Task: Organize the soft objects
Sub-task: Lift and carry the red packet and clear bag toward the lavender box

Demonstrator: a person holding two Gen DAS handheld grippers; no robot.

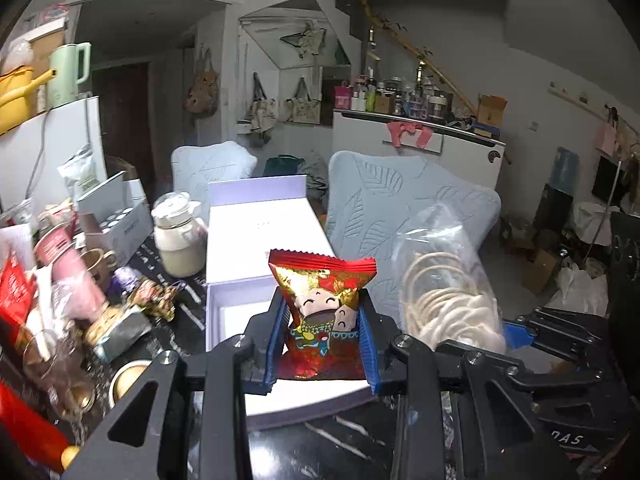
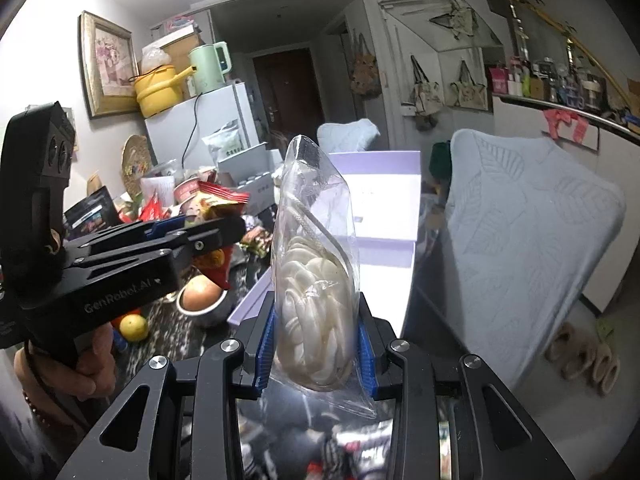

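Here, cluttered dark table point(image 1: 344, 436), open white box point(image 1: 256, 240), pale-blue chairs point(image 1: 400, 208)

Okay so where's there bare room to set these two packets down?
Free: the open white box's tray and its flat lid, between the white jug and the blue chair. Crowded: the tabletop left of the box, around the egg bowl.

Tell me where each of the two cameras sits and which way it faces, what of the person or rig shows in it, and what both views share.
Left wrist: sits behind the left gripper, looking along its fingers at the red snack packet they clamp, the open white box beyond; the right gripper shows at right.
Right wrist: sits behind the right gripper, looking at the clear bag of white cord it clamps; the left gripper and the hand holding it show at left.
Shared: both packets, the box, the pale blue chair, green kettle.
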